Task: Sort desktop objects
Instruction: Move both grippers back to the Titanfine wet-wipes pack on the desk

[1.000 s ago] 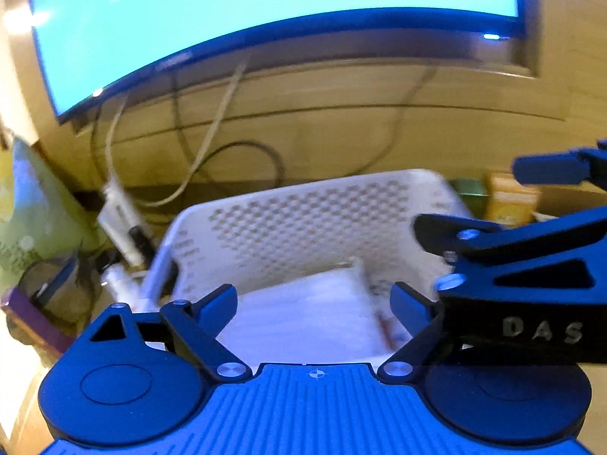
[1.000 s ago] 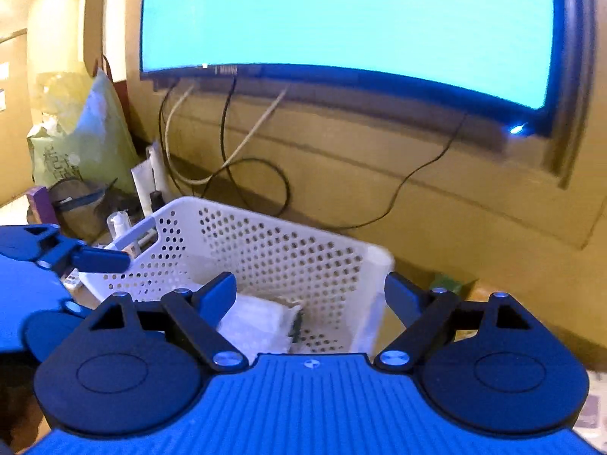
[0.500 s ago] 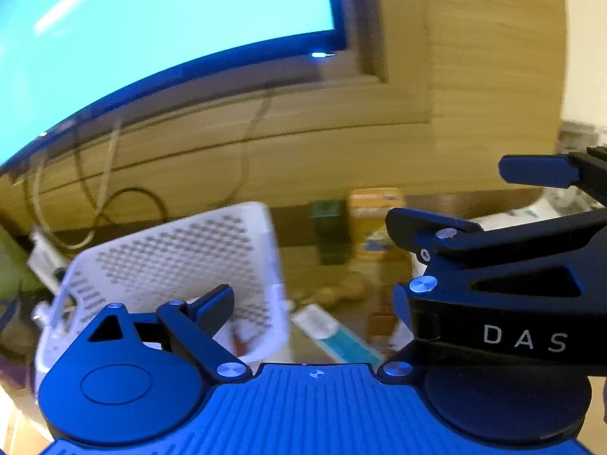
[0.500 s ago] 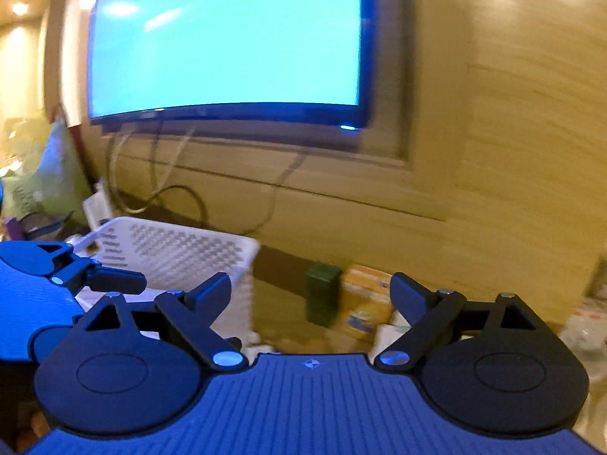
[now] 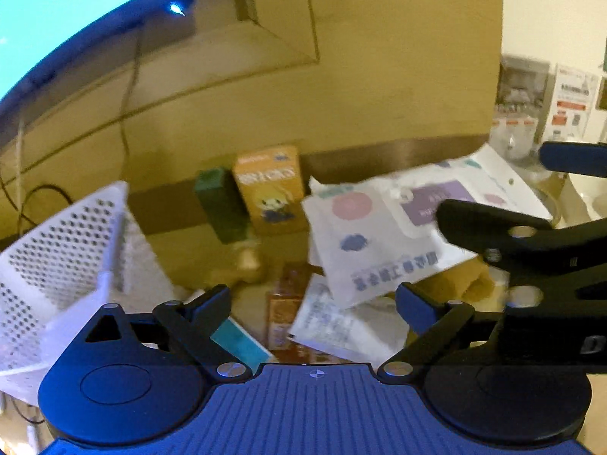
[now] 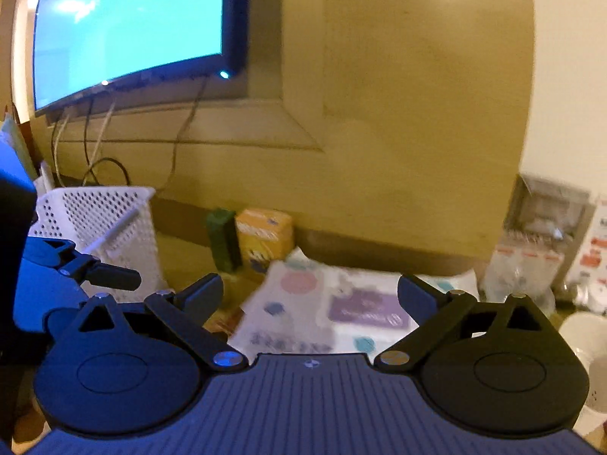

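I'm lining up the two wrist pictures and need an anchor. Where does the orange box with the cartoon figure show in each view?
Left wrist: the orange box stands just left of centre, against the wall.
Right wrist: the orange box stands left of centre, lower in the picture, also against the wall.
Shared landmark: the dark green box stands right beside it on its left in both views.

white basket (image 5: 57, 265) cut off at left edge; printing on white packet (image 5: 379, 235) smeared, unreadable; brown lump (image 5: 248, 261) possibly a figurine.
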Demonstrator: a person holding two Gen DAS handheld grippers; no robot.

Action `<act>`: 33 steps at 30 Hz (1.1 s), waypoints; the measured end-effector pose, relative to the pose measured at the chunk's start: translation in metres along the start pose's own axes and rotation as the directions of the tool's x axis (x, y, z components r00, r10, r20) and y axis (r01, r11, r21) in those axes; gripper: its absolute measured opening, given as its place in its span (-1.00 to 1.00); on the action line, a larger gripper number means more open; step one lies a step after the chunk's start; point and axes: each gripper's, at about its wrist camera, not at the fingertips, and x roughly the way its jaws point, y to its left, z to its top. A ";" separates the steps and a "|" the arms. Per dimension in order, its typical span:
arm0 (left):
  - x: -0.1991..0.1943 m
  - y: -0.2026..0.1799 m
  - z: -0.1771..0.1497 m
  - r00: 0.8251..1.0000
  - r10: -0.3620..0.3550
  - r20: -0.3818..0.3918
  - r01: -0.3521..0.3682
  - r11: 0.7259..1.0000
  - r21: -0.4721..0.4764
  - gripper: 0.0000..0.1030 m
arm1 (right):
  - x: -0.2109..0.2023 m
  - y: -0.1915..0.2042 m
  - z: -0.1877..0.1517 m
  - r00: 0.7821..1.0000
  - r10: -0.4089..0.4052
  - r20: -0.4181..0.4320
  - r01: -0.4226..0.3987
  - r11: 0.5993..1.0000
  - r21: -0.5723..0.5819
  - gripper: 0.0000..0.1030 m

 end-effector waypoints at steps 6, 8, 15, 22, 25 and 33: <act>0.032 -0.008 -0.001 0.999 0.010 -0.048 -0.009 1.000 0.007 1.00 | 0.012 -0.037 -0.024 0.998 -0.052 -0.039 0.051 0.999 -0.017 0.94; 0.043 -0.008 0.000 0.998 0.010 -0.067 -0.010 1.000 -0.009 0.99 | 0.017 -0.050 -0.029 0.996 -0.069 -0.054 0.069 0.998 -0.002 0.94; 0.068 -0.007 0.007 0.995 -0.010 -0.098 0.005 0.999 -0.051 1.00 | 0.029 -0.099 -0.040 0.992 -0.083 -0.091 0.089 0.994 0.065 0.94; 0.091 -0.006 0.006 0.990 -0.074 -0.116 0.063 0.993 -0.095 1.00 | 0.046 -0.129 -0.047 0.992 -0.069 -0.106 0.080 0.992 0.101 0.94; 0.100 -0.003 0.006 0.988 -0.102 -0.119 0.087 0.988 -0.127 1.00 | 0.055 -0.138 -0.048 0.992 -0.053 -0.114 0.065 0.993 0.102 0.94; 0.109 -0.001 0.010 0.979 -0.176 -0.103 0.158 0.975 -0.157 1.00 | 0.080 -0.149 -0.046 0.992 0.005 -0.123 0.008 0.994 0.109 0.94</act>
